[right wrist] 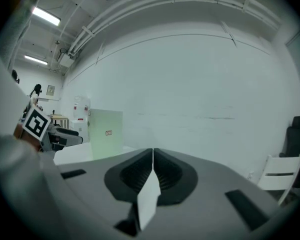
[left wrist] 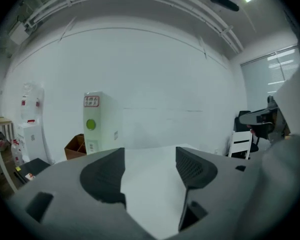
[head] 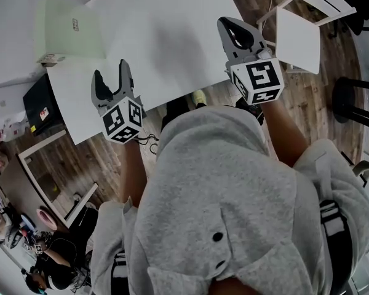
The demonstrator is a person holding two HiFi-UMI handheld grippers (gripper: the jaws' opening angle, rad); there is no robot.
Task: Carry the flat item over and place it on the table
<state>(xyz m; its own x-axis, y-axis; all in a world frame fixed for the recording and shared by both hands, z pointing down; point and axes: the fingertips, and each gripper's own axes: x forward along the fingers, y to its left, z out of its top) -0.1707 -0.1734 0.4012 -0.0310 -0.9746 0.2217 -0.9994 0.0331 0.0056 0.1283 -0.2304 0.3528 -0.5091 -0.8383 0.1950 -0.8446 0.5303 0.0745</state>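
A large white table (head: pixel 172 48) lies ahead of me. My right gripper (head: pixel 229 24) hangs over its near right edge. In the right gripper view that gripper (right wrist: pixel 153 151) is shut on a thin white flat sheet (right wrist: pixel 149 199), seen edge-on and running back toward the camera. Against the white table, the sheet cannot be made out in the head view. My left gripper (head: pixel 111 71) is over the table's near left edge. It (left wrist: pixel 150 156) stands open with nothing between its jaws.
A pale green box (head: pixel 74 29) stands upright at the table's back left. A white chair (head: pixel 307 23) is at the table's right end, with dark stools (head: pixel 350 97) beyond. Left of the table are a black case (head: pixel 40 106) on the wooden floor and a seated person (head: pixel 49 257).
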